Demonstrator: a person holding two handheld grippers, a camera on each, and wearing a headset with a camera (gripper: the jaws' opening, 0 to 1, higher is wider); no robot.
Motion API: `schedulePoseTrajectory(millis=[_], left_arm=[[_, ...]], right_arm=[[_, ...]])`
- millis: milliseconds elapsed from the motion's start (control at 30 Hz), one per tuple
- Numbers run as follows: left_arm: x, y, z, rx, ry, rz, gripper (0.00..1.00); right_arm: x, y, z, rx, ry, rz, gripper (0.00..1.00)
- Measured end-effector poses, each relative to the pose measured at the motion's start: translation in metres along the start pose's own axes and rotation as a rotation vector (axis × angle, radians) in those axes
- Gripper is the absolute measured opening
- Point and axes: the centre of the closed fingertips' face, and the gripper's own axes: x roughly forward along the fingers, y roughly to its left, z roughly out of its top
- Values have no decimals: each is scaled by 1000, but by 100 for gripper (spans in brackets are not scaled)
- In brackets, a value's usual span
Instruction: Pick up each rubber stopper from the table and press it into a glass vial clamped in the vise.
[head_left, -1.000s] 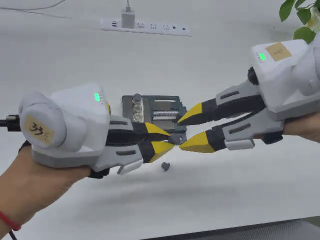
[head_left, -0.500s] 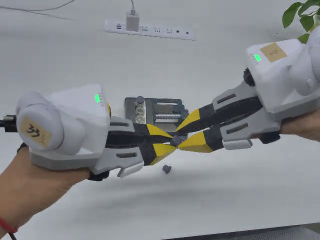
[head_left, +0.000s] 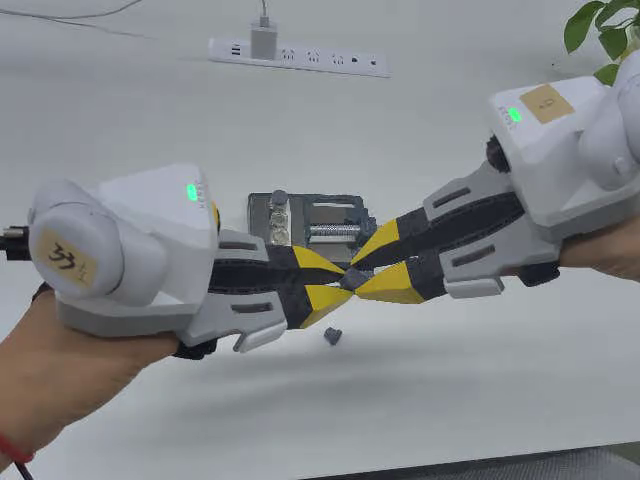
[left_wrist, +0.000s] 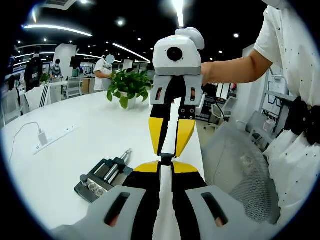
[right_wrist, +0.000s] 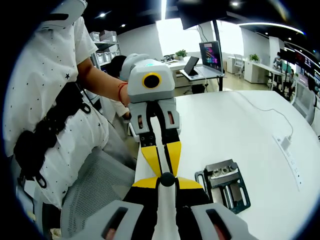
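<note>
The white surface (head_left: 450, 380) carried all items under inspection. The left tongs (head_left: 340, 283) entered from the left of the head view and the right tongs (head_left: 357, 280) from the right. They were held in the air with their yellow tips meeting nose to nose above the surface, in front of the vise. Both pairs of tongs were drawn in on the same small dark stopper (left_wrist: 165, 159). It sat pinched where the four tips came together, clear of the surface.

A white power strip (head_left: 300, 57) with a plug in it lay at the far edge of the surface, well apart from the work.

The grey vise (head_left: 330, 215) stood on the surface just behind the meeting tips, its screw running to the right. Glass vials (head_left: 278, 225) stood in a row in its left end. The farthest one bore a dark cap; whether the nearer ones were capped could not be told.

A second stopper (head_left: 333, 336) lay loose on the surface, below the tips and nearer the person, touching neither pair of tongs.
</note>
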Motion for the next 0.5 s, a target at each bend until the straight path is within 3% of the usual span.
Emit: schedulePoseTrajectory(millis=[500], left_arm=[[-1, 0, -1, 0, 4, -6, 4]], right_arm=[[0, 1, 1, -17, -1, -4, 7]])
